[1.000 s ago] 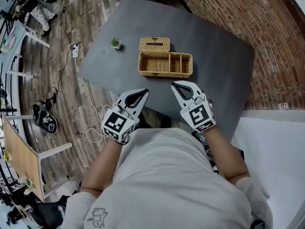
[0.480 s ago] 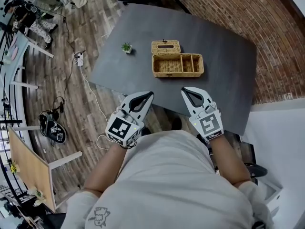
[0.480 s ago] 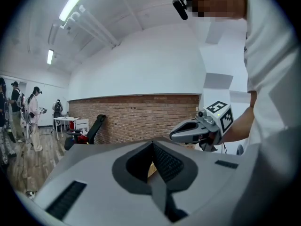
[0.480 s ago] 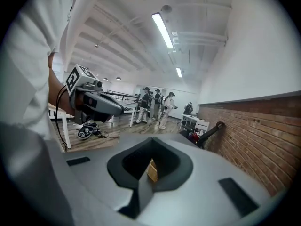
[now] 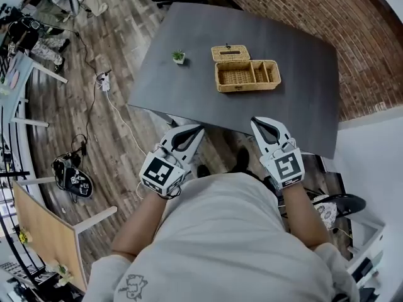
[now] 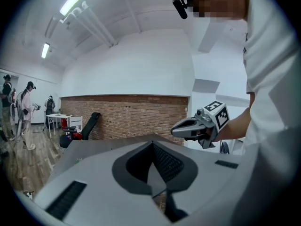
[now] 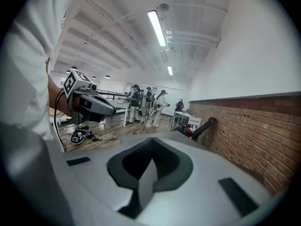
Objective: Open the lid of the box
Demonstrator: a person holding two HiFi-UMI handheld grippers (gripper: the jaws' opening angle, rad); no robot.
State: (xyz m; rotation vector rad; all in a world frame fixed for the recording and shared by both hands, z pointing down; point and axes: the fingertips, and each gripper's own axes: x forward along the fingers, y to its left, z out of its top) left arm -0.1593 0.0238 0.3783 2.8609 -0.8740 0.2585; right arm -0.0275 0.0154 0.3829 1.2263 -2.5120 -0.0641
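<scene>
Brick wall and plank floor surround a grey table [image 5: 296, 99], its near edge partly covered by the right gripper [image 5: 257, 123]. Neither gripper view shows the wicker box [image 5: 247, 75]. It sits mid-table, lid [image 5: 229, 53] flipped back behind it, with a small plant [image 5: 179, 56] to its left. The left gripper [image 5: 196, 131] and the right one hover short of the table, jaws pressed together on nothing.

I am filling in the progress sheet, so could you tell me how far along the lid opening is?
Done: the wicker box shows its open compartments, with the lid swung back on its far side. In hand: nothing; the left hand-held gripper and the right hand-held gripper are both shut and empty, well short of the box. Left: nothing that I can see.
</scene>
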